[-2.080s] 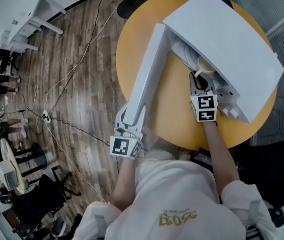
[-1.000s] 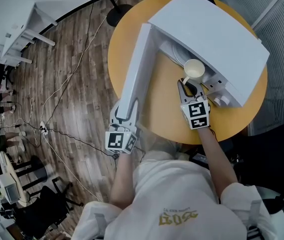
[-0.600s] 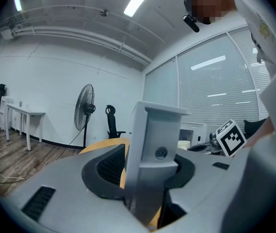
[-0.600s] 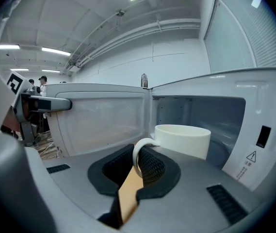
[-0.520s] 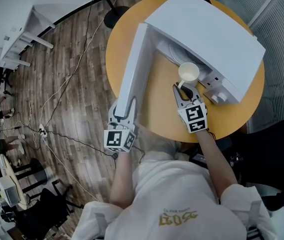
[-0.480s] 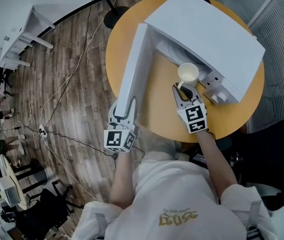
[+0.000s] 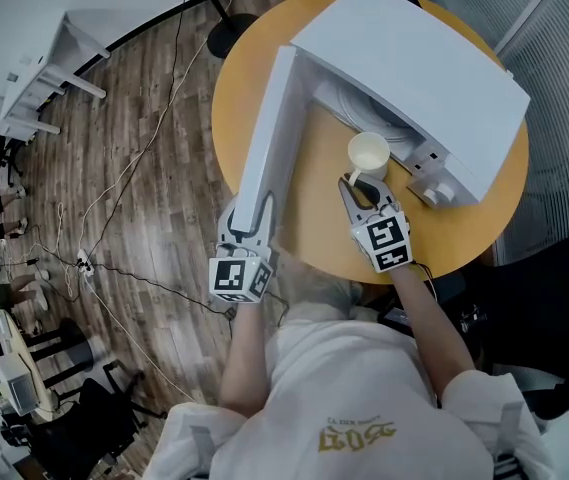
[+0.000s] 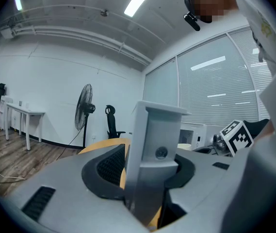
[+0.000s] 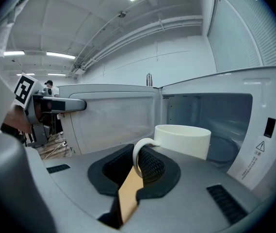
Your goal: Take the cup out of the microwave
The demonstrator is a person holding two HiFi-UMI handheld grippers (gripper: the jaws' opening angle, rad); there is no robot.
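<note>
A white microwave [image 7: 429,63] stands on a round yellow table [image 7: 316,213] with its door [image 7: 276,118] swung wide. My left gripper [image 7: 250,220] is shut on the door's free edge [image 8: 152,144]. The cream cup [image 7: 369,152] hangs upright just outside the cavity mouth, over the table. My right gripper [image 7: 353,184] is shut on its handle. In the right gripper view the handle [image 9: 138,155] sits pinched between the pads, and the cup [image 9: 182,141] stands ahead of them with the cavity [image 9: 215,118] behind it.
Knobs sit on the control panel [image 7: 432,183] right of the cup. The table edge lies close to my body. A dark office chair [image 7: 549,313] stands at the right. Cables [image 7: 114,218] trail over the wood floor at the left, and a white desk [image 7: 49,63] stands further off.
My right gripper has drawn the cup out of the microwave opening, leftward and toward me over the table. The left gripper and the door have stayed put.
</note>
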